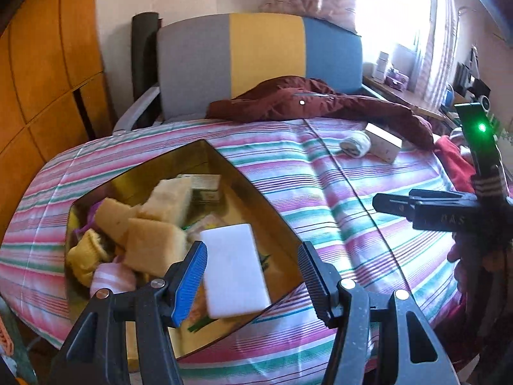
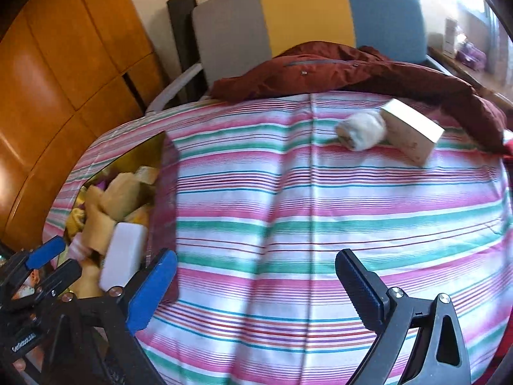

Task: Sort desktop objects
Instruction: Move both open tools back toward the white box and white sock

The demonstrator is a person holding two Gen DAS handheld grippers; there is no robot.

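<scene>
A gold box (image 1: 256,199) lies on the striped bed cover, filled with yellow sponges (image 1: 150,243) and rolled socks. A white sponge block (image 1: 234,269) is in the air over the box, between the fingers of my left gripper (image 1: 253,276), which is open and not touching it. The block also shows in the right wrist view (image 2: 123,256). My right gripper (image 2: 256,288) is open and empty above the bare cover. A rolled white sock (image 2: 362,131) and a small cream carton (image 2: 413,134) lie at the far right.
A dark red jacket (image 1: 320,102) lies across the back of the bed. A grey, yellow and blue headboard (image 1: 263,54) stands behind it. A wooden wardrobe (image 1: 41,73) is at the left. A cluttered desk (image 1: 416,96) is at the far right.
</scene>
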